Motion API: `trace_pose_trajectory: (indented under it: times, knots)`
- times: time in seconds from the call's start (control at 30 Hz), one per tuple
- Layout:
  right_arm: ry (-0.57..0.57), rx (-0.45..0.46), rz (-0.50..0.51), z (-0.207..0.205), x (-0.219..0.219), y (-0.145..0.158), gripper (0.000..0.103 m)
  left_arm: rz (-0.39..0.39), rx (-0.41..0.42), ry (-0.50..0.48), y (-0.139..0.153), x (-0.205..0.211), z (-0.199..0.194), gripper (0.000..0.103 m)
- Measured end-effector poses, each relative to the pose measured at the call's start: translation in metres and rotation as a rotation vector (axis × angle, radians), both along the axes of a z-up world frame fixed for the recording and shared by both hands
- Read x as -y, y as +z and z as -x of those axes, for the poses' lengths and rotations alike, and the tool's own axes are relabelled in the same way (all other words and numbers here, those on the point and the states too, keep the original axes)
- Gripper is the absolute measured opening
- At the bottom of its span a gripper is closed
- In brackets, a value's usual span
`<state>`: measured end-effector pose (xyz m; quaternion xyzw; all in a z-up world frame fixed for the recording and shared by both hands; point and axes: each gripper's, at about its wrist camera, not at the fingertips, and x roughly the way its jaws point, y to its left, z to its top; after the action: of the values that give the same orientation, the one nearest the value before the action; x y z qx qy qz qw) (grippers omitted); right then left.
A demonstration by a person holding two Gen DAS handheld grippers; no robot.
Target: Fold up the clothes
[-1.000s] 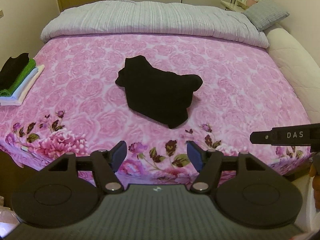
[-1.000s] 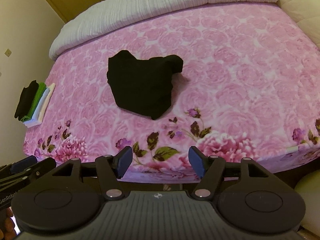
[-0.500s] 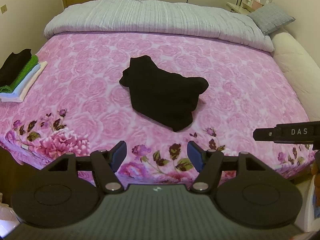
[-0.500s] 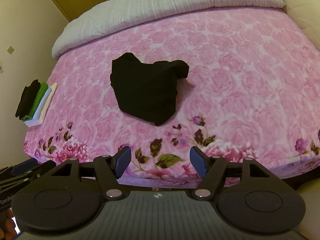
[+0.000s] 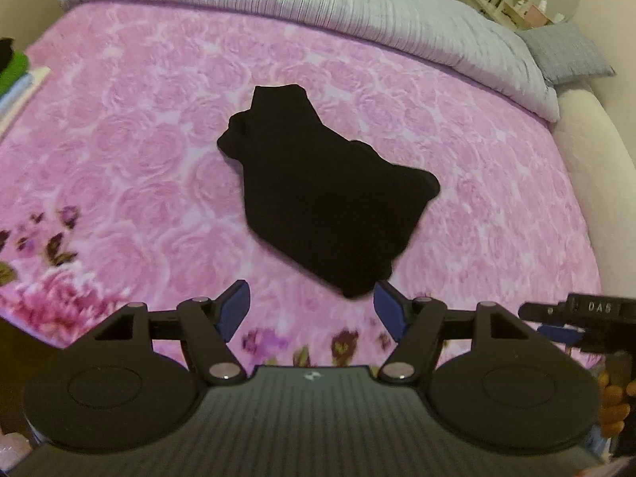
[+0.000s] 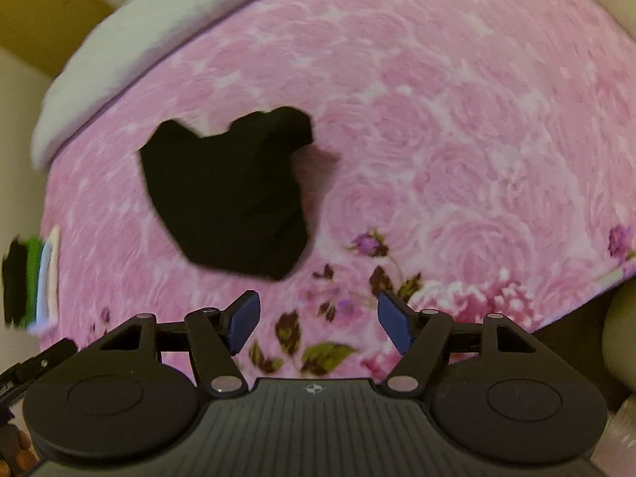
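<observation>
where left view shows grey pillow (image 5: 568, 53)

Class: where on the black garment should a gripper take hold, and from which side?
Probably the near pointed corner of the black garment, approached from the bed's foot side. It juts toward the open left gripper, unlike the bunched far end.

A bed with a pink rose-print cover (image 5: 477, 198) is lying ahead of and below the left gripper (image 5: 312, 312). A crumpled black garment (image 5: 326, 202) is resting on it just beyond the fingertips. Folded clothes (image 5: 16, 75) are sitting far left; a grey duvet (image 5: 318, 0) is stretching across the far end.
</observation>
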<state>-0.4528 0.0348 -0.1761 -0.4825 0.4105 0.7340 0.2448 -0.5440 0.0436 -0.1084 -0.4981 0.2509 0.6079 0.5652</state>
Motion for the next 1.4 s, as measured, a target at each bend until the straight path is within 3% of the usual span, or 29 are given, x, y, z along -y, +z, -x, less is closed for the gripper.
trace_pose_trajectory:
  times: [0.1, 0.43, 0.7, 0.83, 0.97, 1.03, 1.07, 1.1, 1.2, 1.27, 1.4]
  knots:
    - [-0.097, 0.029, 0.056, 0.022, -0.025, -0.02, 0.069, 0.042, 0.017, -0.008, -0.017, -0.048, 0.015, 0.065]
    - [-0.405, -0.07, 0.265, 0.076, -0.09, -0.079, 0.069, 0.119, 0.08, -0.016, -0.062, -0.171, 0.033, 0.067]
    - [-0.682, -0.112, 0.407, 0.099, -0.147, -0.143, 0.069, 0.173, 0.154, 0.08, -0.101, -0.218, 0.047, 0.067]
    - [-0.663, -0.04, 0.426, 0.126, -0.172, -0.178, 0.069, 0.192, 0.16, 0.127, -0.119, -0.238, 0.052, 0.067]
    - [-0.567, 0.009, 0.521, 0.154, -0.182, -0.217, 0.069, 0.191, 0.161, 0.174, -0.131, -0.259, 0.059, 0.067]
    - [-0.526, 0.033, 0.559, 0.164, -0.18, -0.228, 0.064, 0.189, 0.164, 0.192, -0.135, -0.272, 0.063, 0.068]
    - [-0.509, 0.028, 0.571, 0.166, -0.176, -0.229, 0.057, 0.188, 0.165, 0.201, -0.137, -0.279, 0.065, 0.068]
    - [-0.492, 0.023, 0.583, 0.168, -0.173, -0.23, 0.042, 0.189, 0.163, 0.212, -0.139, -0.287, 0.068, 0.07]
    - [-0.451, -0.001, 0.6, 0.172, -0.165, -0.228, 0.018, 0.194, 0.147, 0.246, -0.145, -0.307, 0.078, 0.074]
    - [-0.436, -0.005, 0.589, 0.171, -0.162, -0.223, 0.012, 0.21, 0.138, 0.264, -0.152, -0.318, 0.084, 0.074]
    - [-0.43, 0.009, 0.594, 0.167, -0.158, -0.219, 0.011, 0.257, 0.153, 0.293, -0.174, -0.333, 0.094, 0.074]
